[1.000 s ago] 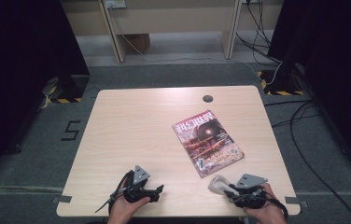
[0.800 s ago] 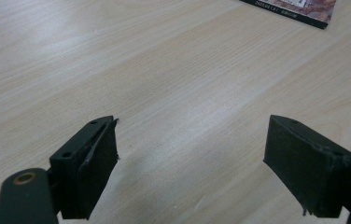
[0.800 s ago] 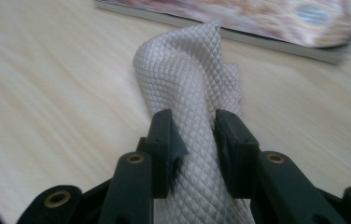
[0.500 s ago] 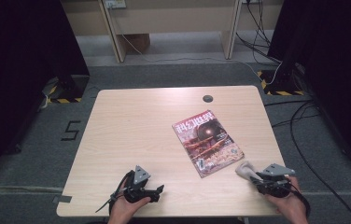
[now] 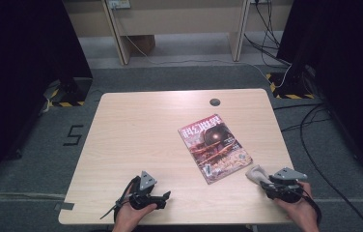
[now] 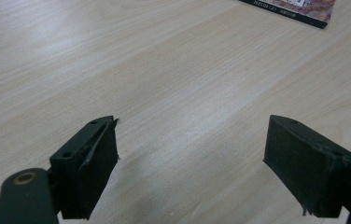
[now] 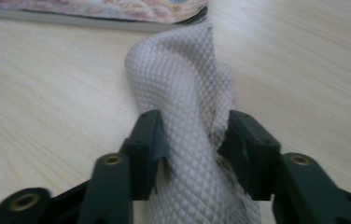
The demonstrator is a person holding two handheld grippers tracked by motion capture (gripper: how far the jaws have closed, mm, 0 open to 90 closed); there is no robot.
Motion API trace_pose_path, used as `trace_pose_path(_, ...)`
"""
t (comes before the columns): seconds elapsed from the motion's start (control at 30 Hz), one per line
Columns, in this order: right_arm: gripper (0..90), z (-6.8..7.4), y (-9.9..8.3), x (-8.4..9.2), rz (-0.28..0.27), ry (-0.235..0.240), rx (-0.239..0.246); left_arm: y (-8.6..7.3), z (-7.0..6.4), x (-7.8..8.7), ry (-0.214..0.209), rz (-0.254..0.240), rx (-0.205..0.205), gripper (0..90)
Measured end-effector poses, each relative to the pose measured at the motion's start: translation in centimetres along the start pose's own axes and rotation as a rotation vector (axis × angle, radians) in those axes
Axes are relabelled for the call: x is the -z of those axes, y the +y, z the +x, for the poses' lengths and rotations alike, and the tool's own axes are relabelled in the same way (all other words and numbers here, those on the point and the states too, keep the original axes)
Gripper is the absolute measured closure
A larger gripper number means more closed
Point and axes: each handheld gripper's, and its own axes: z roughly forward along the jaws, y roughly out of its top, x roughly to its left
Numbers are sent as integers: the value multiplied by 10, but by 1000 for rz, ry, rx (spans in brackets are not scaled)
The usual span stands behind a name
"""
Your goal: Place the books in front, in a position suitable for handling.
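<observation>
A pale grey waffle-textured cloth [image 5: 256, 173] lies bunched on the table near the front right edge, just below the magazine's lower corner. My right gripper [image 5: 262, 182] points at it. In the right gripper view the cloth [image 7: 183, 93] runs up between the two jaws of the right gripper [image 7: 192, 135]. Those jaws have just been opening and stand slightly off the fabric. A magazine [image 5: 214, 147] with a dark red cover lies face up right of centre. My left gripper [image 5: 165, 195] rests at the front left, and in its own view the left gripper [image 6: 192, 140] is open over bare wood.
The light wooden table [image 5: 136, 130] has a round cable hole [image 5: 215, 102] at its far edge. The magazine's corner [image 6: 295, 7] shows at the top of the left gripper view, and its edge [image 7: 94, 9] lies just beyond the cloth. Cables trail on the floor to the right.
My right hand has slid rightward along the front edge, taking the cloth with it, then stopped. Its jaws now stand wider around the cloth. The left hand has not moved.
</observation>
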Motion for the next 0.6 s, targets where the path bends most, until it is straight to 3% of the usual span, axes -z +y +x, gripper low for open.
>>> trace_pose_path(0.13, 380, 3, 11, 4, -100, 19, -30, 1, 1, -2, 1, -2, 8, 168)
trace_pose_path(0.2, 353, 9, 20, 1, -112, 43, -23, 1, 0, -2, 1, -5, 10, 169)
trace_pose_path(0.4, 328, 24, 48, -22, -61, 65, 26, 2, -1, -3, 0, -5, 9, 169)
trace_pose_path(0.47, 324, 20, 57, -32, -49, 77, 1, 2, -1, -3, 3, -9, 13, 170)
trace_pose_path(0.53, 314, 15, 66, -41, -41, 69, -53, 2, 0, -3, 4, -8, 12, 170)
trace_pose_path(0.6, 304, 13, 74, -47, -8, 64, -61, 1, -1, -3, 2, -7, 9, 170)
